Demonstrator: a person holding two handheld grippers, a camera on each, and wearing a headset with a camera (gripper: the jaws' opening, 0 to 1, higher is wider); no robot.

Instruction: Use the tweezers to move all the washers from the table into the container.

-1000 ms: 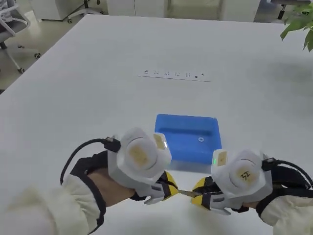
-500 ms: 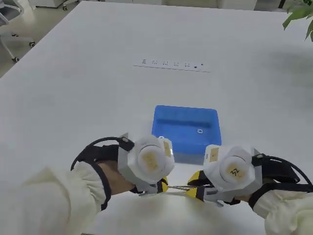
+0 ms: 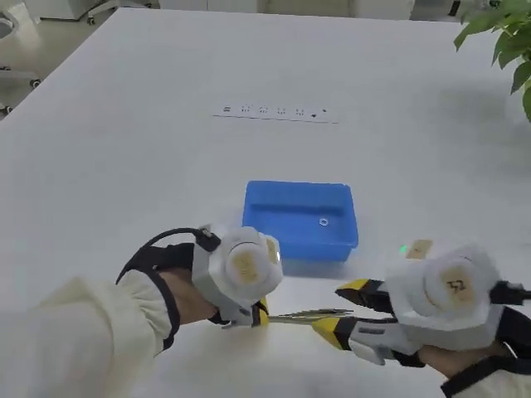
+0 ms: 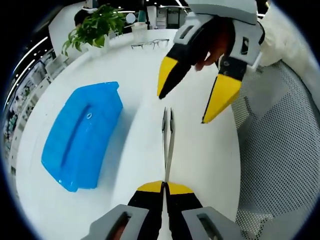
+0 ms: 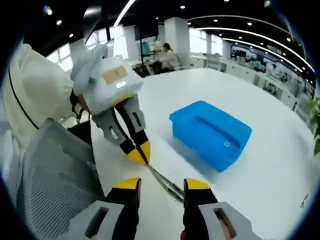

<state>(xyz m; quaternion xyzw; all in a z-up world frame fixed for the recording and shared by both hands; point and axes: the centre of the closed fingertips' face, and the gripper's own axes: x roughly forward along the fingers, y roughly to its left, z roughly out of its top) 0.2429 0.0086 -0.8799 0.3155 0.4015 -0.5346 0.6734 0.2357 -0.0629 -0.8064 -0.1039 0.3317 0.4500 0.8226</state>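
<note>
Metal tweezers (image 3: 305,315) lie level just above the white table (image 3: 124,141), in front of the blue container (image 3: 299,217). My left gripper (image 3: 260,313) is shut on their rear end; in the left gripper view the tweezers (image 4: 167,142) run forward from its closed jaws (image 4: 164,187). My right gripper (image 3: 338,308) is open, one yellow fingertip on each side of the tweezers' tips (image 5: 167,184). One washer (image 3: 323,221) lies inside the container. A row of small parts (image 3: 274,111) sits farther back on the table.
A green plant (image 3: 498,33) leans in at the far right corner. Office chairs (image 3: 17,25) stand off the table's left edge. The person's pale sleeves (image 3: 75,340) reach in from the near edge.
The right gripper has drawn back to the right and its jaws now stand wider around the tweezers' tips. The left gripper still grips the tweezers. The head camera shifted slightly.
</note>
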